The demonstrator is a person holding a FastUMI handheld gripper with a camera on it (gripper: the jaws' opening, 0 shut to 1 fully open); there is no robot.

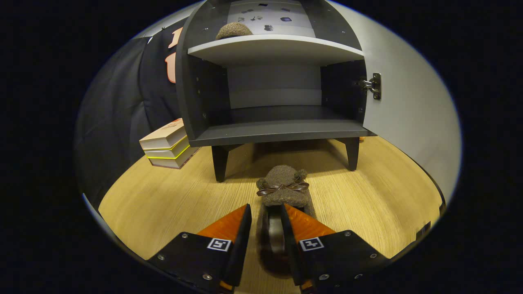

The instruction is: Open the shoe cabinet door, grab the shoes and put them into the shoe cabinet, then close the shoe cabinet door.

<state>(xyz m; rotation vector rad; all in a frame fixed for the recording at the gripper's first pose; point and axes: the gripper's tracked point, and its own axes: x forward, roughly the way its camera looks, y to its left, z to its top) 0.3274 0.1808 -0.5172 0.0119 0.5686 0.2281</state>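
Gripper (265, 228) — fingers astride brown shoe (282, 188)

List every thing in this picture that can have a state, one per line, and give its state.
Cabinet door: swung open to the right.
Lower shelf: empty.
Upper shelf: holds one brown shoe.
Second brown shoe: on the floor before the cabinet, heel end between the tongs.
Tongs: closed on the shoe's heel rim.
Books: stacked, shut, left of the cabinet.

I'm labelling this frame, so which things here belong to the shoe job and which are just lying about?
Job: gripper closing round the shoe, cabinet, open door, second shoe on the upper shelf.
Lying about: boxes beside the cabinet.
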